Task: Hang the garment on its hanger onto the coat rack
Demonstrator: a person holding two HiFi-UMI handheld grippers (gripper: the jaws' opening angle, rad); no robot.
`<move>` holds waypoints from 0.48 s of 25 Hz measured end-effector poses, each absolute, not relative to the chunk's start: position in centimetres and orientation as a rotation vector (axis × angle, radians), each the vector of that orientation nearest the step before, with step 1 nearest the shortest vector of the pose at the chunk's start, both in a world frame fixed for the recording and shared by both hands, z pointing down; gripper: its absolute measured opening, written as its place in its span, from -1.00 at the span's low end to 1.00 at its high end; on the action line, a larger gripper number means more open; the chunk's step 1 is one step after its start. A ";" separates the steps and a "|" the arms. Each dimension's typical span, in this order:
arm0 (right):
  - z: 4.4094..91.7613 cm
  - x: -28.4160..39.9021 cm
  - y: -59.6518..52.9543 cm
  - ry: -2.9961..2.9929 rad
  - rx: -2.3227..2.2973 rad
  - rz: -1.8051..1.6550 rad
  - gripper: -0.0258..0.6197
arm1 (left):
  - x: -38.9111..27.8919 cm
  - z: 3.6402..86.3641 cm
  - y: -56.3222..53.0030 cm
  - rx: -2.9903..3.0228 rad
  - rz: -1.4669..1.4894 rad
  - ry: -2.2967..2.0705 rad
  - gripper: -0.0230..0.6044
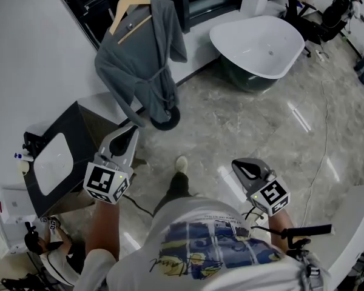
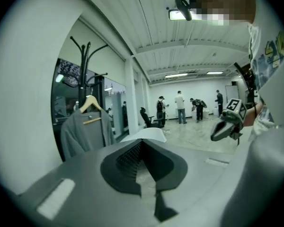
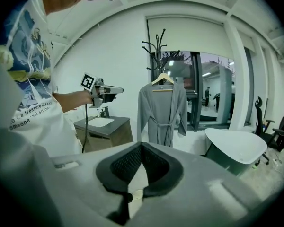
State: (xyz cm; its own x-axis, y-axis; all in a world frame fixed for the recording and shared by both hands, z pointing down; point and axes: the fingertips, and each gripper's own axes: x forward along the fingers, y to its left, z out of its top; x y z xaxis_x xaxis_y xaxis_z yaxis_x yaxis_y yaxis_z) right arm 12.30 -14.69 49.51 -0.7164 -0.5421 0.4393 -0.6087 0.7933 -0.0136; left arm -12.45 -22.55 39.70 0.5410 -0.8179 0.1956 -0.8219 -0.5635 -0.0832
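Hanging already on the coat rack [image 2: 87,70]: grey garment [image 1: 142,65] on its hanger [image 1: 128,10]; left gripper [image 1: 132,132], right gripper [image 1: 239,165] both closed, empty, well apart from it; advice: keep clear, confirm hook seated.

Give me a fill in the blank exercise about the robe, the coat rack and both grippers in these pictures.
1. The grey robe hangs from a wooden ____ on the coat rack.
2. The left gripper has its jaws ____, nothing between them.
3. The right gripper is shut and holds ____.
4. In the head view the white bathtub lies to the robe's ____.
Missing words: hanger; shut; nothing; right.
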 end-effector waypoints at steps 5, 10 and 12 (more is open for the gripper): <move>48.7 12.2 -11.4 -2.596 0.830 0.194 -0.91 | -3.1 42.5 -14.2 2.787 0.296 -1.073 -0.92; 49.1 12.2 -9.1 -2.633 0.814 0.196 -0.91 | 1.4 43.8 -9.3 2.758 0.246 -0.927 -0.92; 48.9 12.1 -8.4 -2.642 0.811 0.197 -0.91 | 2.0 44.5 -8.2 2.743 0.246 -0.910 -0.92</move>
